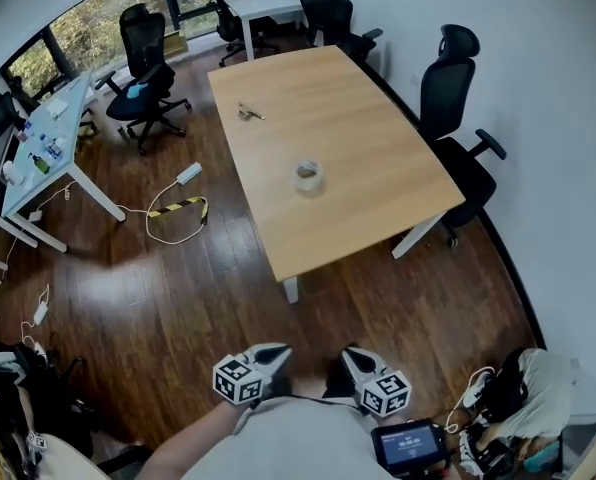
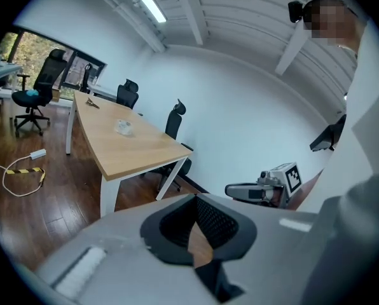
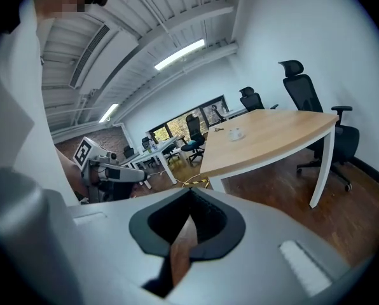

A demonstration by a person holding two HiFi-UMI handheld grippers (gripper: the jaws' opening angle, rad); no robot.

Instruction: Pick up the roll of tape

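Note:
The roll of tape (image 1: 309, 176) lies flat near the middle of the long wooden table (image 1: 368, 118), far ahead of both grippers. It shows small in the left gripper view (image 2: 124, 128) and in the right gripper view (image 3: 236, 133). My left gripper (image 1: 274, 354) and right gripper (image 1: 351, 355) are held close to the person's body at the bottom of the head view, over the wooden floor and short of the table's near end. Both point toward the table. Each gripper's jaws are shut with nothing between them (image 2: 195, 203) (image 3: 189, 199).
A small metal object (image 1: 249, 113) lies farther along the table. Black office chairs (image 1: 456, 98) stand along the table's right side by the white wall, another chair (image 1: 143, 73) to the left. A yellow-black cable (image 1: 176, 208) lies on the floor left of the table. A white desk (image 1: 48, 143) stands far left.

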